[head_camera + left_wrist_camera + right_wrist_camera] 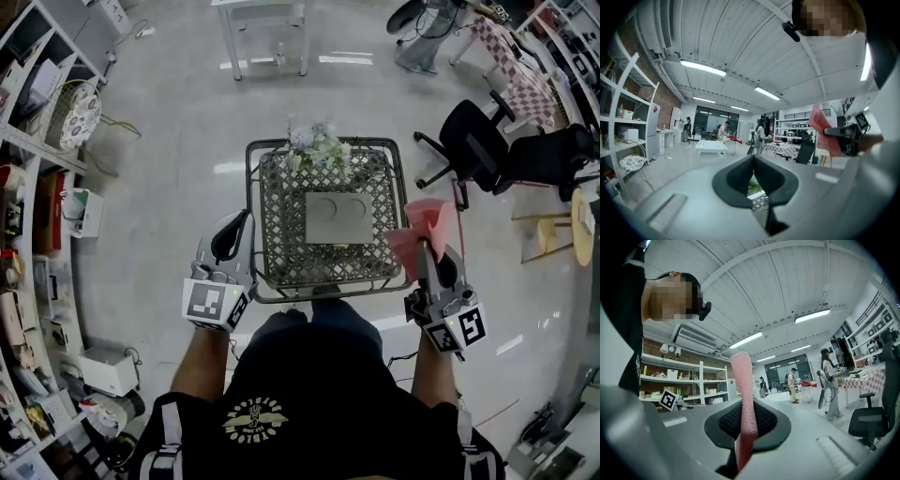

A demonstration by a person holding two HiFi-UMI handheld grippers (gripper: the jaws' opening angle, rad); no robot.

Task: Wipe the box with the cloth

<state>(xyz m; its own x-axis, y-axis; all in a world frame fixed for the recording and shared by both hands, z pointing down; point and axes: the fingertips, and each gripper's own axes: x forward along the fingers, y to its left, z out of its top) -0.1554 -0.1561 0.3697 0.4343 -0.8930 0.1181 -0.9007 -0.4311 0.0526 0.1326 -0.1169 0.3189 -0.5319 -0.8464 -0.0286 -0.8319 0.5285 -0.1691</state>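
Note:
A flat grey box (339,217) with two round dents lies on a wire-mesh table (281,253) in front of me. Both grippers are held upright at the table's near edge, off the box. My left gripper (245,221) is at the near left corner, jaws together with nothing between them; in its own view the left gripper (753,161) points up toward the ceiling. My right gripper (424,253) at the near right corner is shut on a pink cloth (427,225), which stands up out of the jaws (742,380). The cloth (824,129) also shows in the left gripper view.
A bunch of pale flowers (319,145) lies at the table's far edge. Shelves (37,187) full of items line the left. Black office chairs (487,150) and a wooden stool (553,230) stand to the right, and a white table (267,28) stands farther off. Several people stand in the background.

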